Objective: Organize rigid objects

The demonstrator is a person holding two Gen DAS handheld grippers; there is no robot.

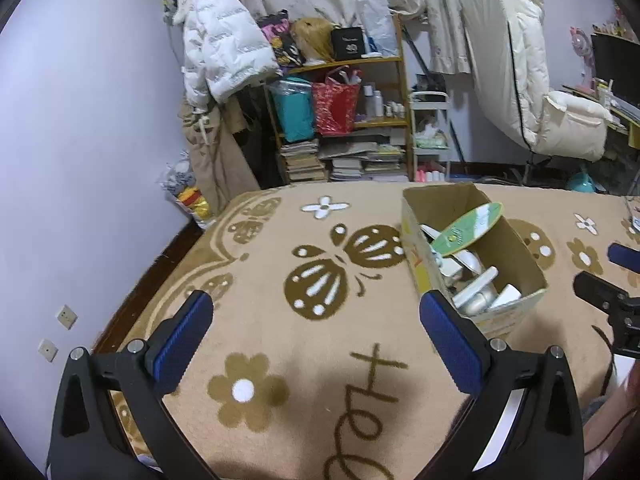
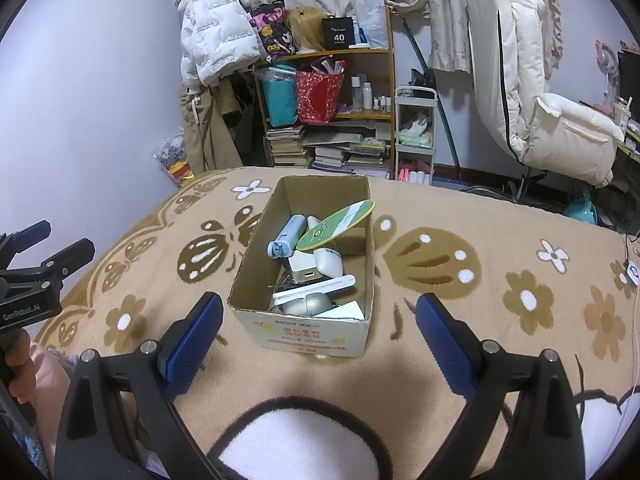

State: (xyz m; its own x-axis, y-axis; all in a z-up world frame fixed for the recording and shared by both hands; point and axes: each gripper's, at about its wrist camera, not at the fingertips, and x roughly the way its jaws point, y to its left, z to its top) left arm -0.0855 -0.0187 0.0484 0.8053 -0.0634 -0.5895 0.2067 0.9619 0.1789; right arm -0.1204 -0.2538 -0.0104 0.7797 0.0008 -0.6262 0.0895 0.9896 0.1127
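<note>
Item: cardboard box (image 2: 304, 328), centre of blanket (image 2: 480, 340), w/ rigid bits inside: green paddle (image 2: 336, 224), blue tube (image 2: 286, 236), white pieces. My left gripper (image 1: 316, 332) wide, empty; right gripper (image 2: 320, 328) wide, empty. Risk, I reckon: paddle leans on rim, a nudge tips it out.

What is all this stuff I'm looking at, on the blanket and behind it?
Open brown cardboard box: one, on the blanket's middle.
Flat green oval paddle: one, leaning on the box's far right rim.
Light blue handheld gadget: one, inside the box, left.
White plastic items: several, piled inside the box.
Tan blanket with brown butterflies and flowers: one, under everything.
Wooden shelf: one, behind, holding books, bags, bottles.
White puffer jacket: one, hanging left.
Cream padded chair: one, right.
Left gripper: blue pads, open.
Right gripper: blue pads, open.
</note>
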